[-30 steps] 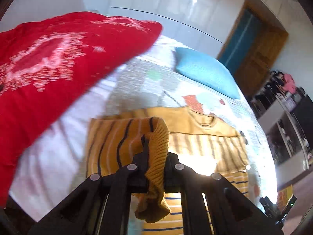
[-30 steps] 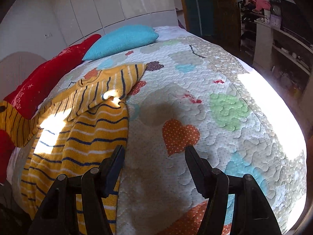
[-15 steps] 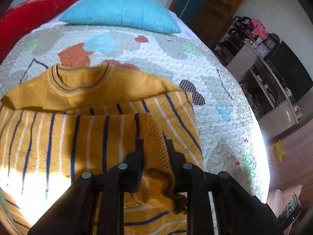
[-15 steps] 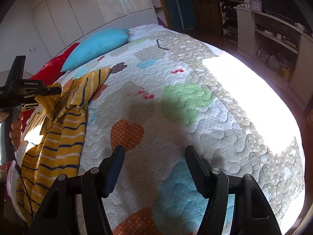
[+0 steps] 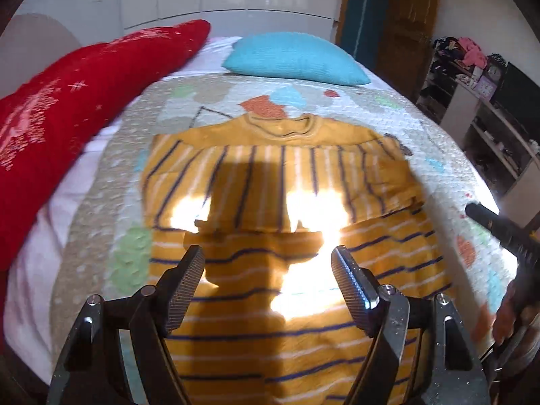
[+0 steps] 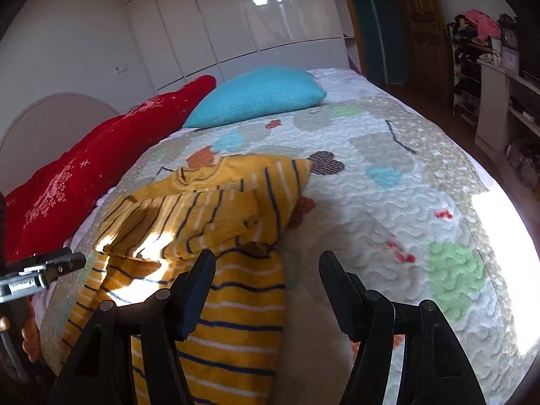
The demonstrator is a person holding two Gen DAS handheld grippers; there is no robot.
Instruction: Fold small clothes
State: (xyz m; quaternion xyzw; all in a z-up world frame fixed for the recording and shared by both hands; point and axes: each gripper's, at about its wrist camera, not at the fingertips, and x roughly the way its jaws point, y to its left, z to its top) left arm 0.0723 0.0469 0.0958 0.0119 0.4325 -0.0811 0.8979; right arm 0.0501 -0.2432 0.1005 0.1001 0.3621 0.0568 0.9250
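Observation:
A mustard-yellow sweater (image 5: 270,182) with navy and white stripes lies on the quilted bed (image 5: 438,141), collar far from me, both sleeves folded across its chest. My left gripper (image 5: 268,270) is open and empty above the sweater's lower body. In the right wrist view the sweater (image 6: 216,222) lies to the left, and my right gripper (image 6: 266,280) is open and empty over its right edge. The left gripper's tip (image 6: 44,270) shows at that view's left edge.
A long red cushion (image 5: 67,101) lies along the bed's left side and a turquoise pillow (image 5: 293,57) at its head. White wardrobes (image 6: 236,23) stand behind. A door and cluttered shelves (image 6: 489,60) are to the right. Sunlight patches fall on the sweater and quilt.
My left gripper carried the left sleeve across the chest, let it go and opened, then drew back over the body. My right gripper moved left toward the sweater's right edge.

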